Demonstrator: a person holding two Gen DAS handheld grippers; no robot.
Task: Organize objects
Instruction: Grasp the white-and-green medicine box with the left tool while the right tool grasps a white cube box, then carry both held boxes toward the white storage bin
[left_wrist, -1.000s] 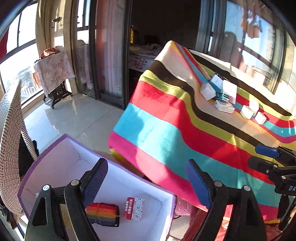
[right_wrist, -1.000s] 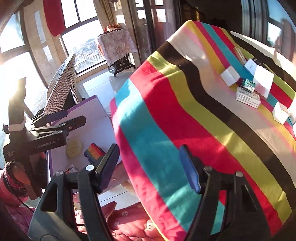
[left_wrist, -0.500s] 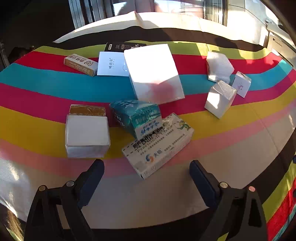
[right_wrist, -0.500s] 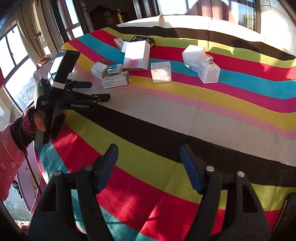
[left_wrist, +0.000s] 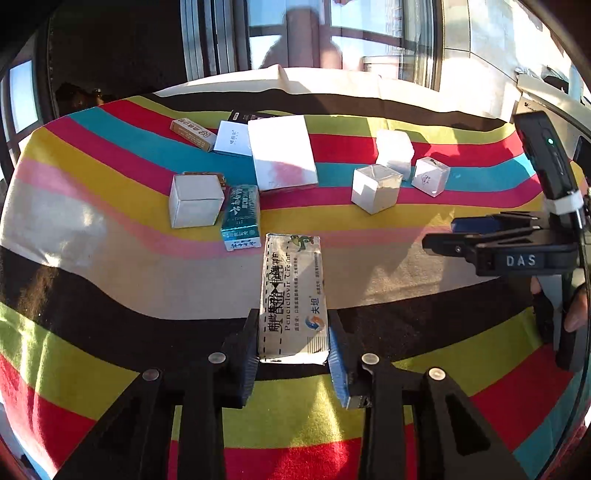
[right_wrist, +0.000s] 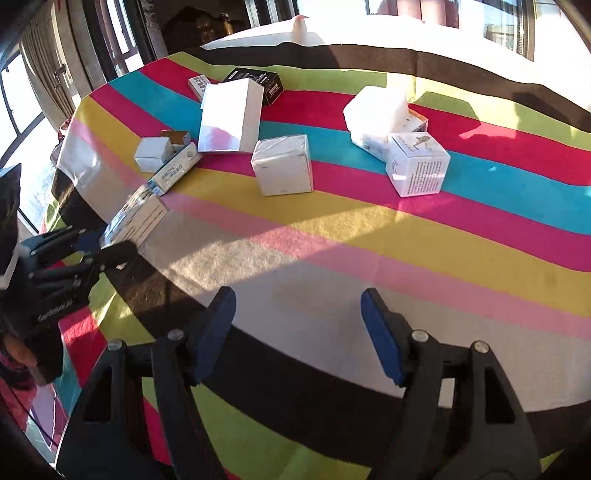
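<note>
A long white cream box (left_wrist: 293, 295), printed "Penciclovir Cream", is seen clamped at its near end between the 2 fingers of the left gripper (left_wrist: 293, 349), its far end pointing toward 12 o'clock above the striped cloth (left_wrist: 110, 192). In the right wrist view the same box (right_wrist: 135, 218) is shown at 9 o'clock, pinched in the left gripper (right_wrist: 101, 245) over the cloth's edge.

The right gripper (right_wrist: 299, 328) is held wide apart with nothing between its blue pads (right_wrist: 380, 339), above the cream and black stripes.

The remaining boxes are spread over the cloth. In the left wrist view, a teal box (left_wrist: 242, 218) lies at 11 o'clock from the held box, touching a white cube box (left_wrist: 195, 201) on its left. Beyond them a large flat white box (left_wrist: 282, 153) is seen, with a small white card box (left_wrist: 232, 138), an orange box (left_wrist: 192, 133) and a black box (left_wrist: 245, 115) near its far-left corner. At 1 o'clock, 3 white boxes are grouped: a wrapped cube (left_wrist: 375, 188), a printed cube (left_wrist: 430, 175) and a soft white pack (left_wrist: 394, 149).
</note>
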